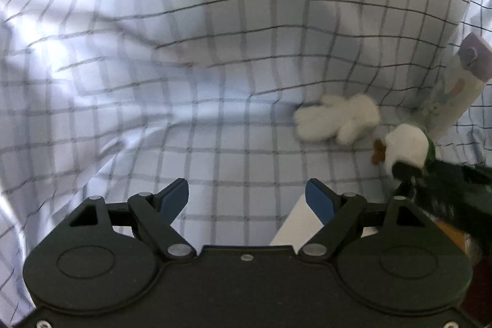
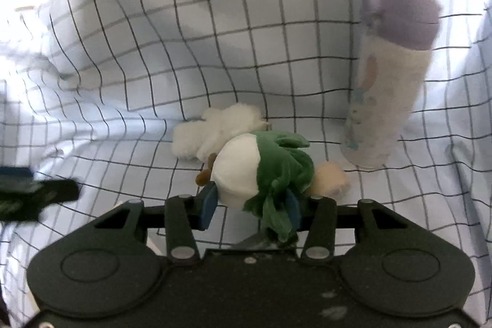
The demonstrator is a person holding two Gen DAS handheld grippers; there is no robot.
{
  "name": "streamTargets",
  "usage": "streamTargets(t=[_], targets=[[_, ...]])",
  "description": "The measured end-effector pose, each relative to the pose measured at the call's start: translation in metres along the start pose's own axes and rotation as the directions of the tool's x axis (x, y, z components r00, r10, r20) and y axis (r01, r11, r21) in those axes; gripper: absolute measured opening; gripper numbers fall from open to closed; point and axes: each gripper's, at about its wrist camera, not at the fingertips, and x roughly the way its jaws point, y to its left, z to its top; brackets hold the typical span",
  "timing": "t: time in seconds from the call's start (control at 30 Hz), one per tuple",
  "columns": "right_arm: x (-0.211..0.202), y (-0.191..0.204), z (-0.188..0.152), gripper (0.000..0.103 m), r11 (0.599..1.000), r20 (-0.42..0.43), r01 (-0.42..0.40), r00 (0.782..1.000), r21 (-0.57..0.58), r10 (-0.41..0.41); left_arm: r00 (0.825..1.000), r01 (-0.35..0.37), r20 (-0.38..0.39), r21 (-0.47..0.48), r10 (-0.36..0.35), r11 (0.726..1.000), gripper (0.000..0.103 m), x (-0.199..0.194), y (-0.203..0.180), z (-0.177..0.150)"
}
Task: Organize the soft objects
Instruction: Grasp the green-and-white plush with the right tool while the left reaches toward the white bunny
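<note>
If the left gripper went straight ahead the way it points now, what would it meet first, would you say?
Probably only the checked light-blue fabric, which rises ahead of the open left gripper. The fluffy white plush toy lies off to its right.

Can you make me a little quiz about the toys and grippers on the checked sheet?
1. True or false: the left hand-held gripper holds a toy.
2. What is the right hand-held gripper closed on? A) white fluffy toy B) white-and-green plush toy C) purple-capped bottle
3. Fill in: the bottle stands on the ____ sheet.

Key: 1 false, it is open and empty. 2 B. 3 checked.
</note>
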Motion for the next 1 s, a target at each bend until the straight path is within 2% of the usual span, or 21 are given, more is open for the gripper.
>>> streamTargets(t=[0.07, 0.23, 0.4, 0.57, 0.83, 0.9, 1.0], targets=[[-0.01, -0.005, -0.001, 0.046, 1.0, 0.012, -0.009, 1.0, 0.008, 0.008, 1.0, 0.016, 0.008, 0.033, -0.016, 0.999, 0.092, 0.009, -0.012, 0.01], [-0.028, -0.014, -0.009, 0.046, 1.0, 0.025, -0.009, 1.0, -0.004, 0.01, 0.999, 0.01, 0.044, 0.133, -0.016, 0.991, 0.093, 0.032, -0.045, 0.027], [-0.034, -0.026, -0.017, 0.046, 0.999, 0.016, -0.037, 0.999, 0.02, 0.037, 0.998, -0.003, 0.056, 0.258, -0.012, 0.966, 0.093, 0.055, -0.077, 0.036], [-0.036, -0.033, -0.024, 0.046, 0.998, 0.006, -0.053, 0.999, 0.02, 0.053, 0.999, 0.041, 0.012, 0.326, -0.048, 0.945, 0.093, 0.076, -0.094, 0.044], [-0.036, -0.042, -0.029, 0.046, 0.998, -0.001, -0.063, 0.998, 0.028, 0.063, 0.997, 0.044, -0.067, 0.352, -0.022, 0.935, 0.092, 0.118, -0.105, 0.05], [-0.036, -0.043, -0.03, 0.046, 0.998, -0.003, -0.062, 0.998, 0.028, 0.062, 0.996, 0.047, -0.09, 0.352, -0.016, 0.935, 0.091, 0.128, -0.107, 0.052], [-0.037, -0.043, -0.03, 0.046, 0.998, -0.005, -0.061, 0.998, 0.024, 0.061, 0.991, 0.076, -0.129, 0.335, -0.034, 0.939, 0.076, 0.138, -0.107, 0.055]])
